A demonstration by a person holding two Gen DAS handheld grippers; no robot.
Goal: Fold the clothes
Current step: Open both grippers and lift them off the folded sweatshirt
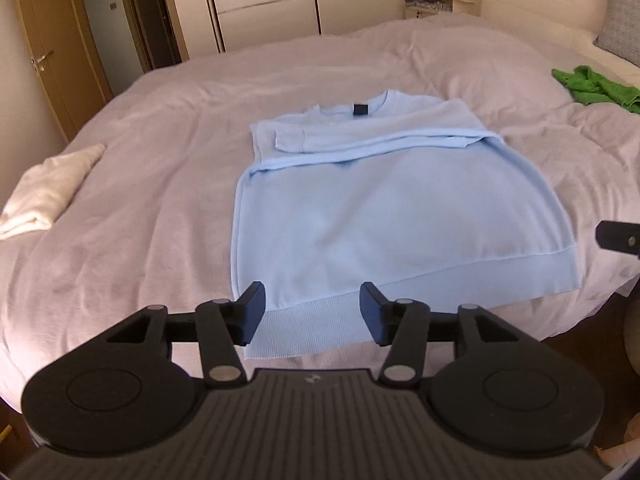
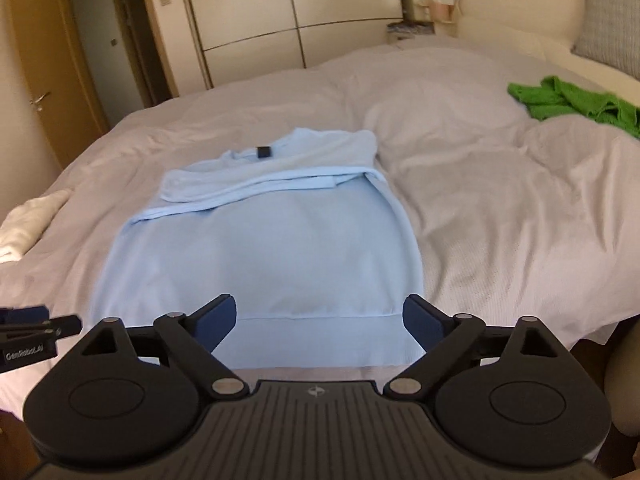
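Observation:
A light blue sweater (image 1: 360, 208) lies flat on the bed, both sleeves folded across the chest, collar far, ribbed hem near. It also shows in the right wrist view (image 2: 260, 256). My left gripper (image 1: 312, 312) is open and empty, just above the hem's left corner. My right gripper (image 2: 320, 320) is open and empty over the hem's right part. The tip of the right gripper shows at the right edge of the left wrist view (image 1: 618, 236). The left gripper shows at the left edge of the right wrist view (image 2: 36, 328).
The bed (image 1: 160, 160) has a pale wrinkled cover. A folded white garment (image 1: 48, 192) lies at its left; a crumpled green garment (image 1: 596, 88) lies at the far right. A grey pillow (image 2: 608, 20), wardrobe doors (image 2: 280, 12) and a wooden door (image 1: 44, 52) stand beyond.

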